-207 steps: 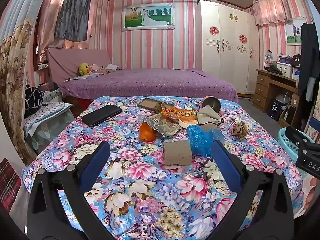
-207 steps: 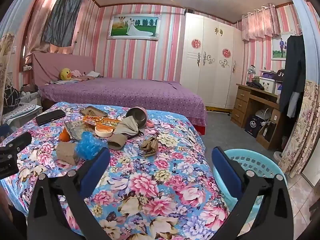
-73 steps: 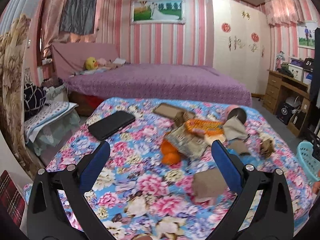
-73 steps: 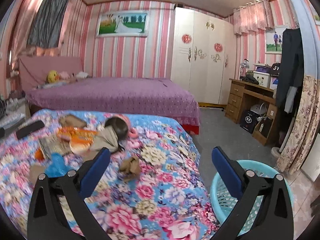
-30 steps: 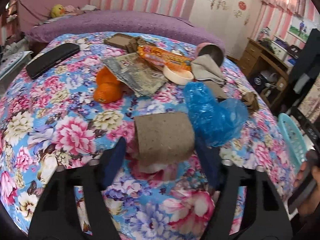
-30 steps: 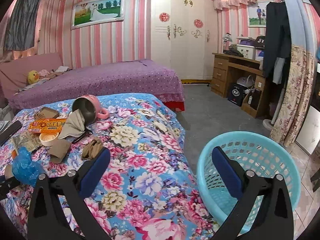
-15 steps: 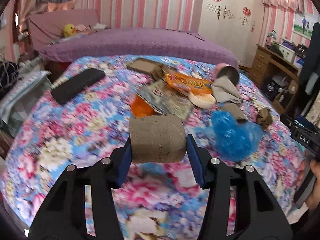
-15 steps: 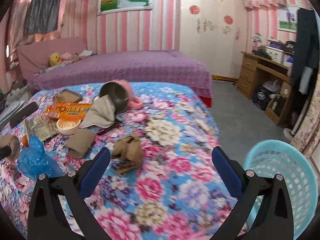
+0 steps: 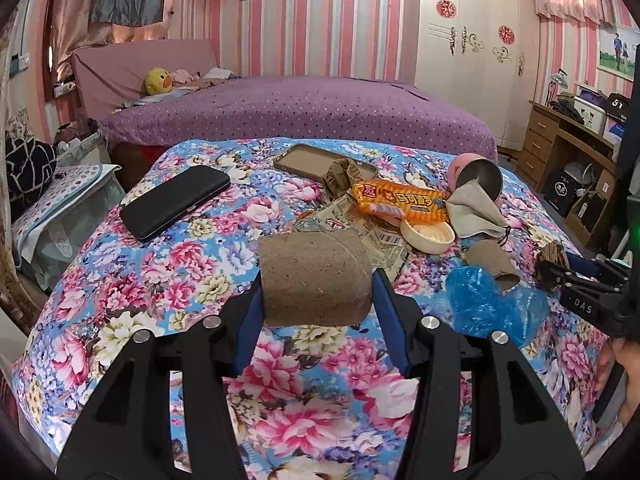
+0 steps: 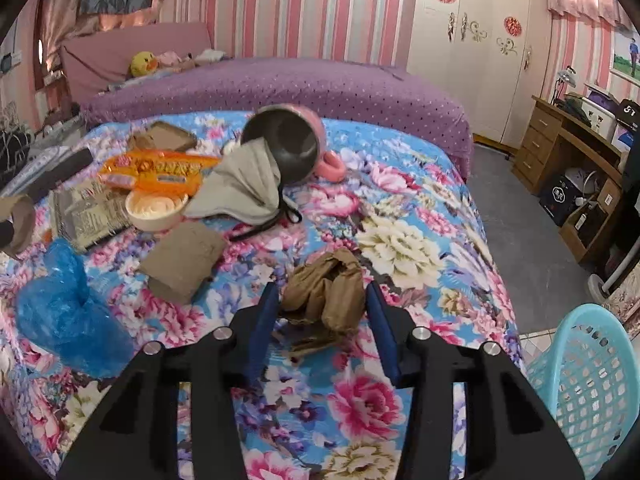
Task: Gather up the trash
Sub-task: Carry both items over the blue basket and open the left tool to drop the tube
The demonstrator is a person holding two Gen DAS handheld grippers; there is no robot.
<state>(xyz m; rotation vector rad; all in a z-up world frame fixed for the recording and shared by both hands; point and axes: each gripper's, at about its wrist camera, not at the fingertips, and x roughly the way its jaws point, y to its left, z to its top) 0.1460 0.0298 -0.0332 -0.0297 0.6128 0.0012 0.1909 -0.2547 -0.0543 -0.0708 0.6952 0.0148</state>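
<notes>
My left gripper (image 9: 318,280) is shut on a brown cardboard roll (image 9: 316,264), held up above the floral bedspread (image 9: 120,300). In the right wrist view my right gripper (image 10: 320,292) is closing on a crumpled brown paper wad (image 10: 324,280) that lies on the bedspread, its blue pads (image 10: 266,312) against the wad's sides. A blue plastic bag (image 10: 64,312), a flattened cardboard tube (image 10: 184,256), an orange snack wrapper (image 9: 400,200) and a printed foil wrapper (image 10: 88,212) lie spread further back. The turquoise basket (image 10: 580,380) stands on the floor at the right.
A tipped pink mug (image 10: 296,148), a grey cloth (image 10: 240,188), a small cream bowl (image 10: 154,206), a black case (image 9: 176,202) and a brown phone case (image 9: 316,160) share the bedspread. A purple bed (image 9: 300,108) lies behind, a wooden desk (image 10: 560,148) at the right.
My left gripper has lifted the cardboard roll off the bedspread. My right gripper has swung from the basket to the brown paper wad and narrowed its jaws around it.
</notes>
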